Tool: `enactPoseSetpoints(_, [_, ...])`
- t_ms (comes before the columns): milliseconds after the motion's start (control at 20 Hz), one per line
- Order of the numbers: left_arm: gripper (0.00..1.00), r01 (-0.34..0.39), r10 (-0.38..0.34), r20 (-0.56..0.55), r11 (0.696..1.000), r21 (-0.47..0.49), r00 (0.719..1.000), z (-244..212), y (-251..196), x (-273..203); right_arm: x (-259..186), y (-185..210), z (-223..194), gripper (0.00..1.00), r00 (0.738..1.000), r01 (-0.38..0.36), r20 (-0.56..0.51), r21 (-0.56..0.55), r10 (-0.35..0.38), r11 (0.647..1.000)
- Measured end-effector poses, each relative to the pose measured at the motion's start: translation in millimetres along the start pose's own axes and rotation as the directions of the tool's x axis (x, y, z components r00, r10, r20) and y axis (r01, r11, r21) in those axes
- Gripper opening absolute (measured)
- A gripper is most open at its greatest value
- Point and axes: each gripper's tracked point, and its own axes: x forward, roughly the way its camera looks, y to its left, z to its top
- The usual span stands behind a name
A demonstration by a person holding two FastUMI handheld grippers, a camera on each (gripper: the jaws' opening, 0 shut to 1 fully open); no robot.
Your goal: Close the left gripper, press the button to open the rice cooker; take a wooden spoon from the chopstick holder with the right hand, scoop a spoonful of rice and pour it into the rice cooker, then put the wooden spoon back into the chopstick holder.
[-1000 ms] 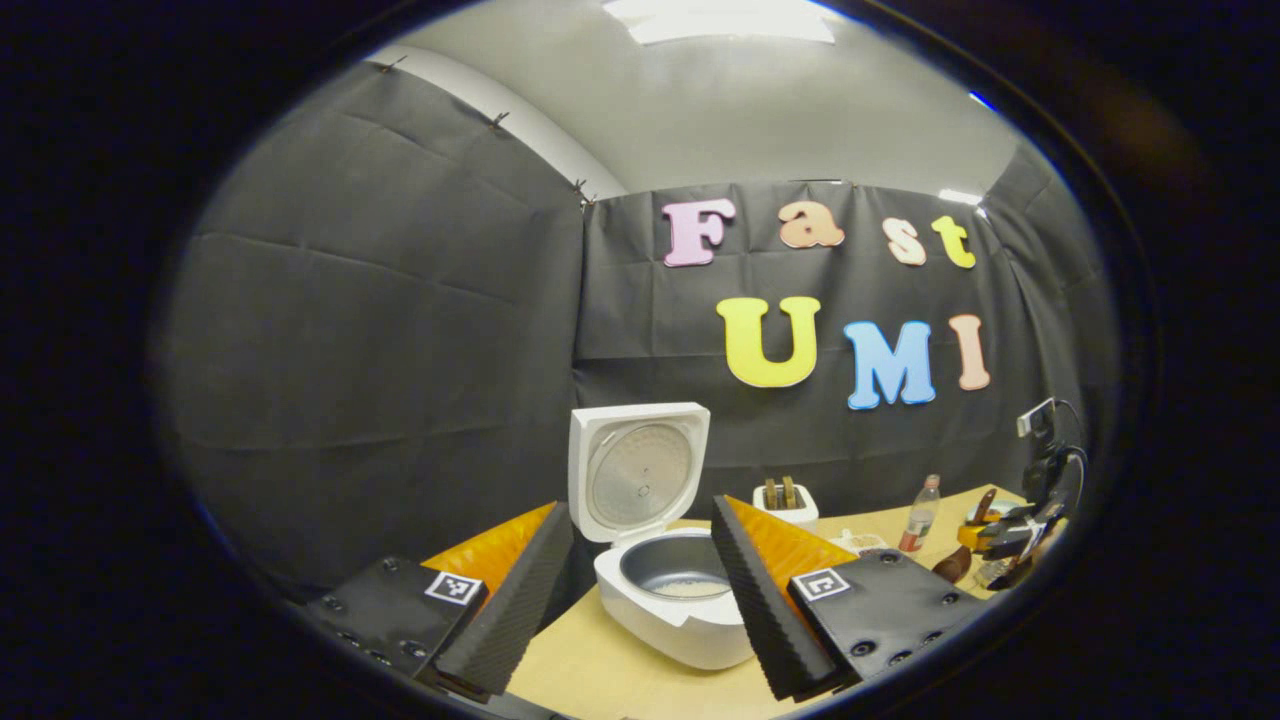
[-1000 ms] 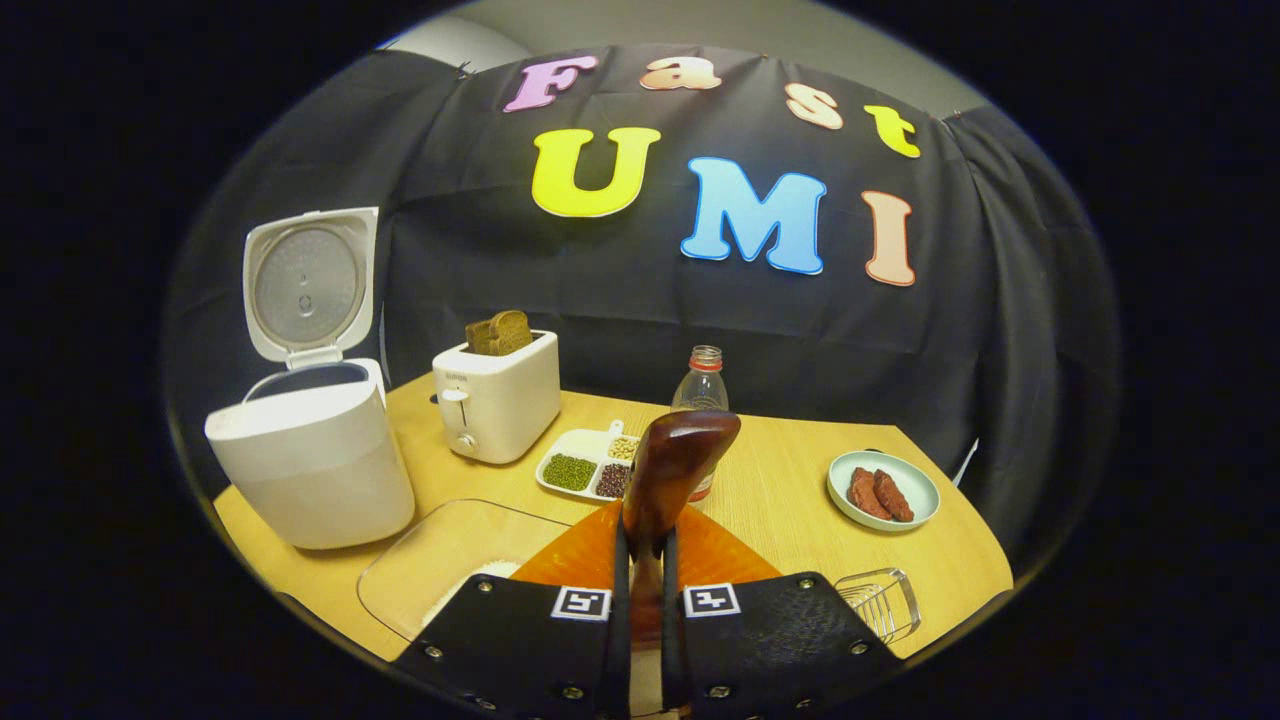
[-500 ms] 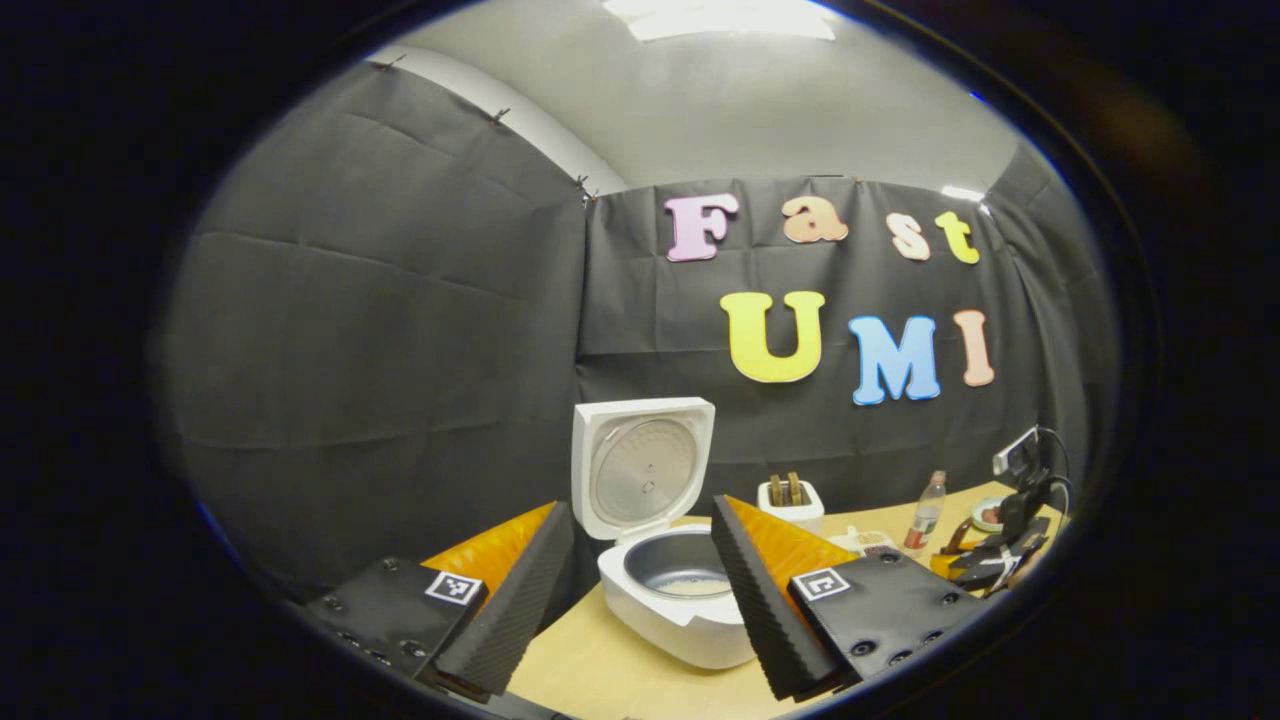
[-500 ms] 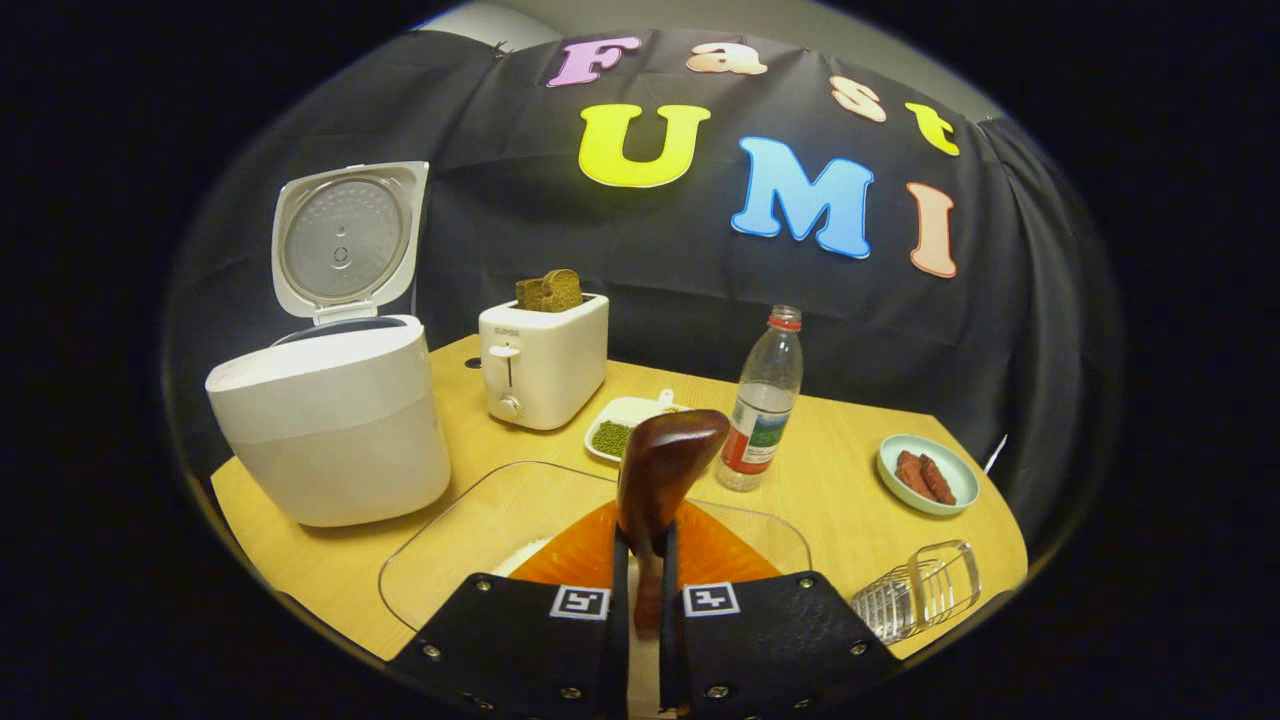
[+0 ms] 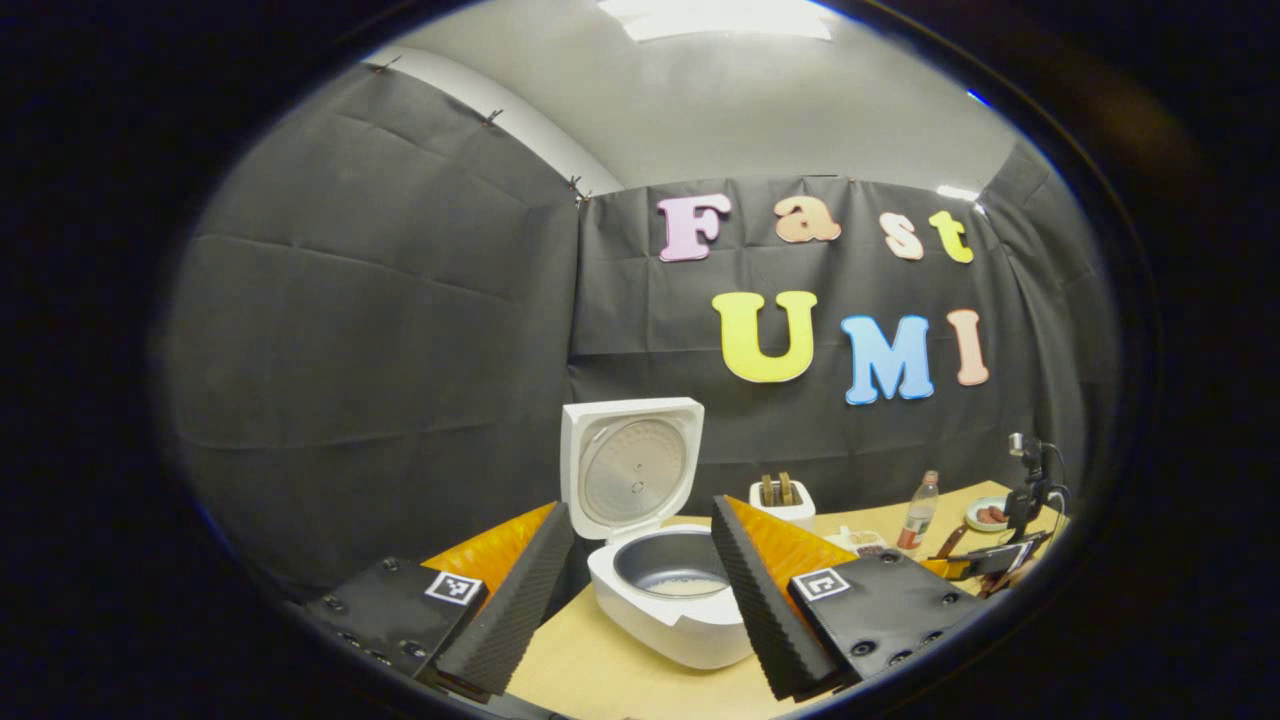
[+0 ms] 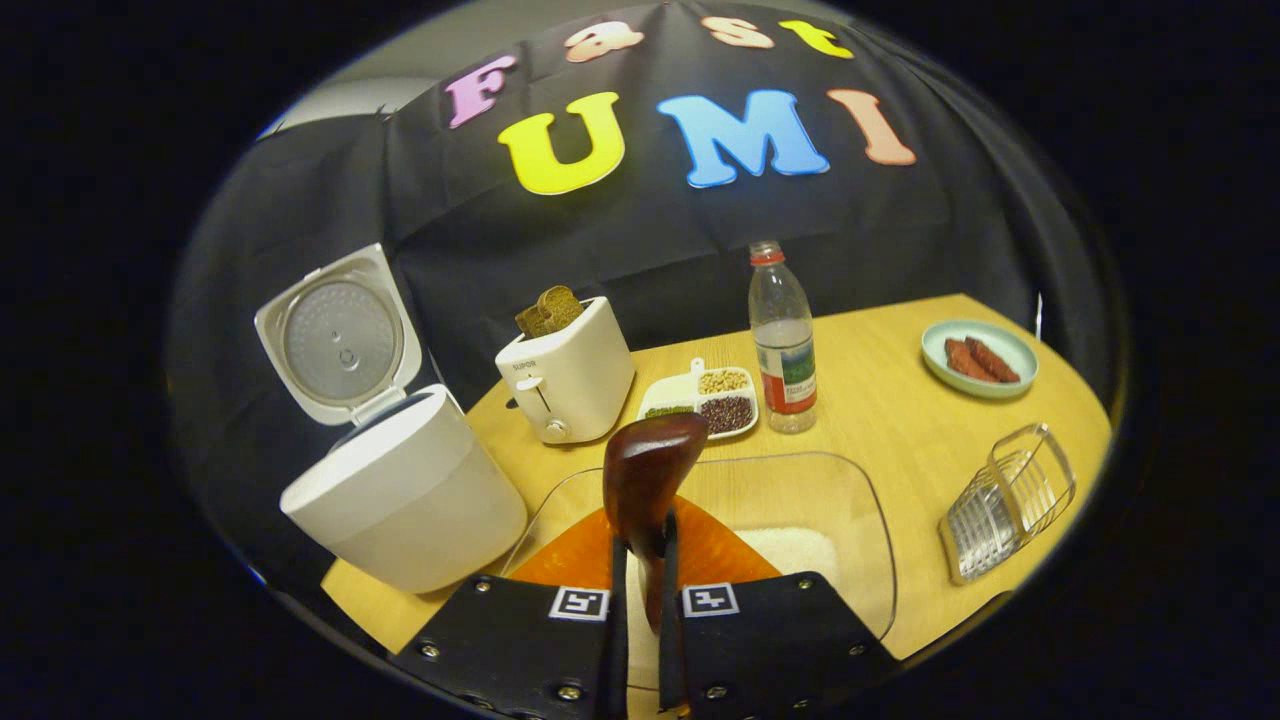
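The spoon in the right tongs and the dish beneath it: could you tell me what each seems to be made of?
The spoon looks like dark reddish-brown wood with a polished or lacquered finish, as its rounded bowl shows a soft sheen. The dish looks like clear glass, possibly plastic: the table's grain shows through it, its rim catches light, and white rice lies inside.

Black cloth (image 5: 380, 330) hangs creased around the booth, clipped along its top edge. Above it, a pale ceiling (image 5: 760, 110) carries a bright light panel (image 5: 715, 18). A light wooden table (image 6: 900, 420) stands below.
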Motion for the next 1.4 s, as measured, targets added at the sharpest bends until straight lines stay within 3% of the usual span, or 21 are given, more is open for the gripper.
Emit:
enactPoseSetpoints(150, [0.97, 0.005, -0.005, -0.001, 1.000, 0.001, 1.000, 2, -4, -1, -1, -17, -2, 0.13, 1.000, -0.003, -0.016, 0.207, 0.006, 0.978])
enactPoseSetpoints(300, [0.97, 0.001, -0.002, 0.009, 1.000, 0.012, 1.000, 5, -4, -4, -5, -35, 2, 0.12, 0.999, -0.019, -0.027, 0.453, 0.036, 0.891])
enactPoseSetpoints(450, [0.97, -0.001, 0.001, 0.012, 1.000, -0.001, 1.000, 6, -4, -7, -11, -46, 9, 0.12, 0.998, -0.044, -0.001, 0.587, 0.055, 0.808])
enactPoseSetpoints(700, [0.99, -0.011, 0.011, 0.017, 1.000, -0.021, 1.000, 5, -1, -8, -22, -52, 31, 0.12, 0.996, -0.089, 0.043, 0.679, 0.083, 0.729])
enactPoseSetpoints(900, [0.97, -0.014, 0.015, 0.020, 0.999, -0.037, 1.000, 4, 1, -10, -24, -27, 55, 0.12, 0.986, -0.159, 0.081, 0.722, 0.146, 0.674])
enactPoseSetpoints(1150, [0.97, -0.028, 0.029, 0.015, 0.997, -0.067, 0.999, -2, 7, -15, -18, 15, 74, 0.12, 0.967, -0.235, 0.108, 0.730, 0.231, 0.641])
enactPoseSetpoints(1400, [0.97, -0.060, 0.059, -0.012, 0.995, -0.078, 0.998, -17, 24, -21, -10, 62, 99, 0.12, 0.942, -0.308, 0.125, 0.692, 0.312, 0.653])
